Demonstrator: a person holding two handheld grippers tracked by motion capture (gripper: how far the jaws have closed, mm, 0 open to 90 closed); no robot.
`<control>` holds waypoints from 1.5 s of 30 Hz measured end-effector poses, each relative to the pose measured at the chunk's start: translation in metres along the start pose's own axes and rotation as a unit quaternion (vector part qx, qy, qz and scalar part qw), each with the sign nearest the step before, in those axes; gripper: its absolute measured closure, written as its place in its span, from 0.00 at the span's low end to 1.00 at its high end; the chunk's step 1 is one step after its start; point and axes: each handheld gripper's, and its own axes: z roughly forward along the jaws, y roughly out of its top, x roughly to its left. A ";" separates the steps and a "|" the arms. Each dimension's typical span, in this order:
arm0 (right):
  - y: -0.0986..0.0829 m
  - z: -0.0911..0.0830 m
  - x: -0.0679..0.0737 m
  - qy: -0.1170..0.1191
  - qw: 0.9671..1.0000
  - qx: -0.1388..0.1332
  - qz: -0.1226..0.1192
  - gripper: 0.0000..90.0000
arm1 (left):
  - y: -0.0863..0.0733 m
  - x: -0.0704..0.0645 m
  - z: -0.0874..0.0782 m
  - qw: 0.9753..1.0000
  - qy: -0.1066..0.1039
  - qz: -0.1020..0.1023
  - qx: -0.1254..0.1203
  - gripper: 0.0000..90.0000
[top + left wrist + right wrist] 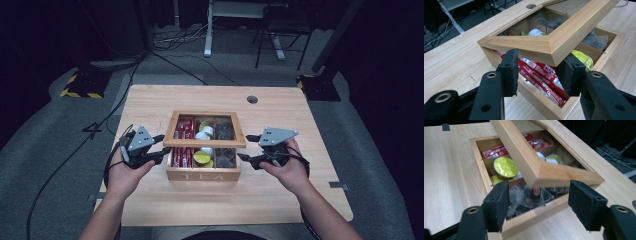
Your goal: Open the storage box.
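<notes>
- on the middle of the wooden counter stands a wooden tea box, with "tea" lettered on its near wall.
- its glass-paned lid is lifted at the near edge and tilts up over the box, hinged at the far side.
- inside the box, red sachets fill the compartments at the left, yellow-topped capsules and white ones lie in the middle compartments, and dark clear-wrapped tea bags fill those at the right.
- just left of the box, the left gripper has its fingers apart, straddling the lid's near left corner; whether a pad touches the wood i cannot tell.
- just right of the box, the right gripper has its fingers apart as well, either side of the lid's near right corner, not pressed on it.
- a hand holds each gripper from the near side of the box.
- beyond the box, a round cable hole sits near the counter's far edge.
- farther off past the box, cables and chair legs lie on the grey floor.
</notes>
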 end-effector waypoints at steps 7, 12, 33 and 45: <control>0.006 0.002 -0.001 -0.019 1.000 -0.006 -0.016 0.53 | -0.001 0.000 0.000 1.000 0.002 -0.002 -0.005 0.60; 0.008 0.001 0.000 -0.024 0.999 -0.001 -0.031 0.55 | -0.003 0.000 0.000 1.000 -0.004 -0.003 -0.013 0.53; 0.053 -0.009 -0.053 -0.015 0.998 -0.060 0.011 0.63 | -0.013 0.021 -0.005 0.999 0.025 -0.038 -0.003 0.38; 0.076 -0.002 -0.086 -0.031 0.995 -0.083 0.035 0.67 | -0.015 0.029 -0.001 0.999 0.026 -0.043 0.001 0.38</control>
